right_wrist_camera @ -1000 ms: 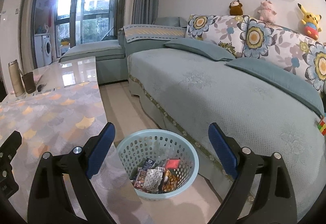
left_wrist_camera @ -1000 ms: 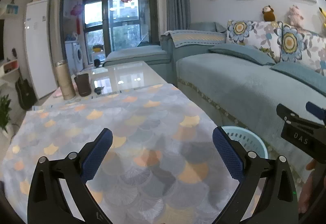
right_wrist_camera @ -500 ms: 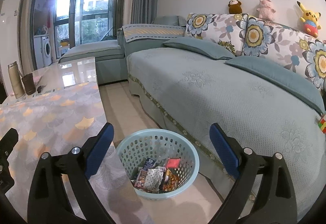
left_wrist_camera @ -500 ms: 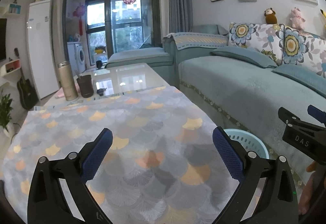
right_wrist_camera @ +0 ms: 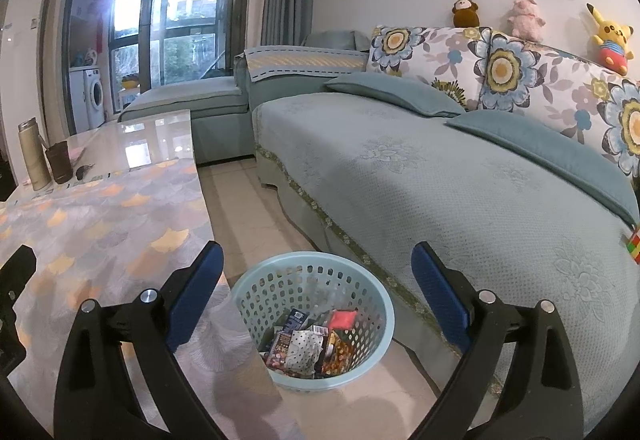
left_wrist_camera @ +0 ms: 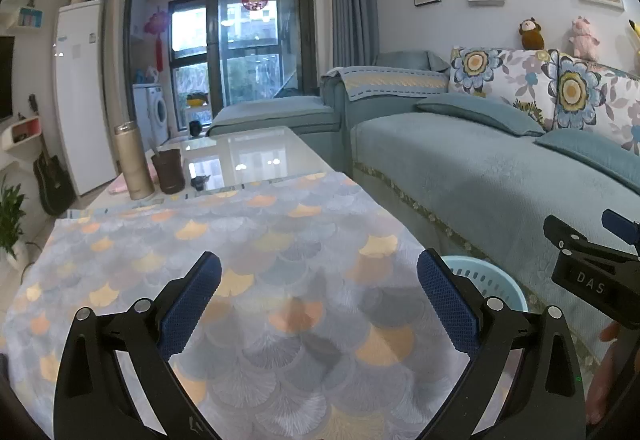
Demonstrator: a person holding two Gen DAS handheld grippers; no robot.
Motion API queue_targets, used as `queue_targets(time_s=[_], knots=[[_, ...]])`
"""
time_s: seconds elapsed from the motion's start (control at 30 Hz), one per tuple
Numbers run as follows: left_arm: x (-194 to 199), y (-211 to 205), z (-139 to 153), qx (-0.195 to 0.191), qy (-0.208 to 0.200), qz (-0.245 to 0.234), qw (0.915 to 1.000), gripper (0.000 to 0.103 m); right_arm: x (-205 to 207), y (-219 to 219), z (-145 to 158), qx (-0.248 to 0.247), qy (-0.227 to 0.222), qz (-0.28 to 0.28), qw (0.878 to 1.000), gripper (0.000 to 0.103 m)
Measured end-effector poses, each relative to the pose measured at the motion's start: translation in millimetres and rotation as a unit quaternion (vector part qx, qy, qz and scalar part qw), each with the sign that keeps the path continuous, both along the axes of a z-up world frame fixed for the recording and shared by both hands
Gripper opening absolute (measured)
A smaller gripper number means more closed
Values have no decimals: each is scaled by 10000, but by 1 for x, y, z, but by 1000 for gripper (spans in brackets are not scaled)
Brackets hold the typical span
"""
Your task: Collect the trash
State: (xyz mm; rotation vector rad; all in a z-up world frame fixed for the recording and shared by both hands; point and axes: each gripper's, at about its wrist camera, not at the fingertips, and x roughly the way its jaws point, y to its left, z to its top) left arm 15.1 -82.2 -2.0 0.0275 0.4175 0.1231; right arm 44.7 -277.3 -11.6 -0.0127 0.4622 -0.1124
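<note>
Nearest to us, the left gripper [left_wrist_camera: 318, 294] hangs over the grey tablecloth with orange and blue fan-shaped scales [left_wrist_camera: 248, 240], its blue-padded jaws spread wide with nothing between them. The right gripper [right_wrist_camera: 316, 282] is likewise released and empty, poised above the pale blue perforated plastic basket [right_wrist_camera: 372, 304] that stands on the tiled floor [right_wrist_camera: 236, 195] between the table edge and the teal quilted sofa [right_wrist_camera: 420, 179]. We find the collected trash, a heap of crumpled foil and printed wrappers [right_wrist_camera: 310, 346], lying at the bottom of this basket; in the left wrist view only the basket's rim shows past the cloth. We see no loose wrapper on the visible cloth, so we judge the collection close to complete, though the near table edge is hidden behind the grippers.

Farther along the table, on its bare glossy top, stand a tall beige metal flask [left_wrist_camera: 132, 163] and just beside it a dark brown cup [left_wrist_camera: 169, 171], with a small dark object next to them that we cannot identify. Beyond lie the glazed balcony door [left_wrist_camera: 236, 51] and a white refrigerator [left_wrist_camera: 82, 95].

Possible faults from here: a low sweep of the right gripper could catch the light basket's rim and tip it, spilling the wrappers; a far reach with the left gripper could topple the flask or the cup.
</note>
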Motion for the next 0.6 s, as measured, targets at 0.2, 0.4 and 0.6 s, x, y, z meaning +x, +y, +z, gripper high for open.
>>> queue_targets(time_s=[0.2, 0.4, 0.6], knots=[[0, -1, 0, 12, 2, 9, 10000, 95, 1, -1, -1, 51, 10, 6, 10000, 90], [0, 0, -1, -27, 29, 21, 10000, 95, 1, -2, -2, 56, 24, 21, 10000, 90], [0, 2, -2, -31, 8, 16, 10000, 95, 1, -1, -2, 64, 34, 27, 10000, 90]])
